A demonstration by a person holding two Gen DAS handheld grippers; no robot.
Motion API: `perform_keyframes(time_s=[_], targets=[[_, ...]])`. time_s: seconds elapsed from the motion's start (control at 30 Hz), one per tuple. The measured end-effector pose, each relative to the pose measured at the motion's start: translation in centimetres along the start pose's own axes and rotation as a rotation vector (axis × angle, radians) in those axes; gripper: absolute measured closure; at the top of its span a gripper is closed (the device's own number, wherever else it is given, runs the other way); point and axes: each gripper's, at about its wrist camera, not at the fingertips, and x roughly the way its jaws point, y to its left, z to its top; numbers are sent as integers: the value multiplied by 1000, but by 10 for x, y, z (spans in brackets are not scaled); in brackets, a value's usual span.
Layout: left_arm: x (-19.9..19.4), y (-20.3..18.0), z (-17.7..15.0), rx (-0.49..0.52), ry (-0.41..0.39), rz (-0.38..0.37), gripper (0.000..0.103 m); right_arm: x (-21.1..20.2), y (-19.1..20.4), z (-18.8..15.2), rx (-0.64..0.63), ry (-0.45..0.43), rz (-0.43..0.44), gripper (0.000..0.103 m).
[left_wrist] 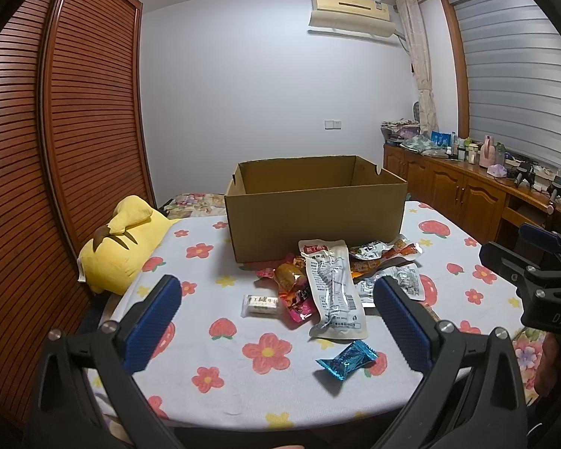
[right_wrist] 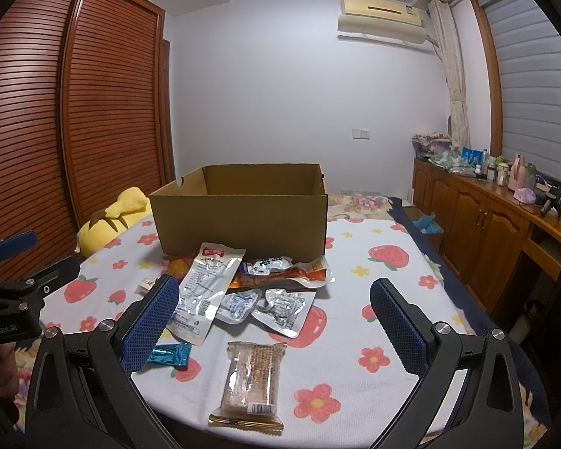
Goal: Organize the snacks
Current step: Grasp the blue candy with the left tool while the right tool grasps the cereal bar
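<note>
1. Left wrist view: the left tongs (left_wrist: pixel 276 321) hang released above the near edge of the surface, blue pads spread wide and grasping nothing.
2. Between those pads lie a small white wrapped candy (left_wrist: pixel 261 305), a red-orange snack pouch (left_wrist: pixel 294 293) and a long silver vacuum pack (left_wrist: pixel 334 292) that overlaps the pouch.
3. A blue foil candy (left_wrist: pixel 348 360) sits alone nearer the front edge, just inside the right pad.
4. Right wrist view: the right tongs (right_wrist: pixel 275 316) are likewise released, pads wide apart and empty, hovering over the front edge.
5. Between them a clear-wrapped brown cake bar (right_wrist: pixel 251 383) lies lengthwise close to the front edge, apart from the pile.
6. Beyond it two small silver packs (right_wrist: pixel 265 308) touch each other, with the long silver pack to their left and an orange-trimmed packet (right_wrist: pixel 280 275) behind.
7. An open cardboard box (right_wrist: pixel 243 220) stands toward the far edge of the flower-print tablecloth (right_wrist: pixel 355 336), directly behind the snack pile; its interior is not visible.
8. A yellow plush toy (left_wrist: pixel 123 243) rests off the surface's left edge.
</note>
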Motion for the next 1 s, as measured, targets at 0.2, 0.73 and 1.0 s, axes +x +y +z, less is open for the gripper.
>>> perform_keyframes(time_s=[0.2,0.73,1.0], targets=[[2,0,0,2,8,-12,0,2,1,-1,-4,6,6,0],[58,-4,-37,51,167,-136,2,61,0,-33,-74,238,108,10],[84,-15,-49,84,262,-213,5,85,-2,-48,-74,351,167,27]])
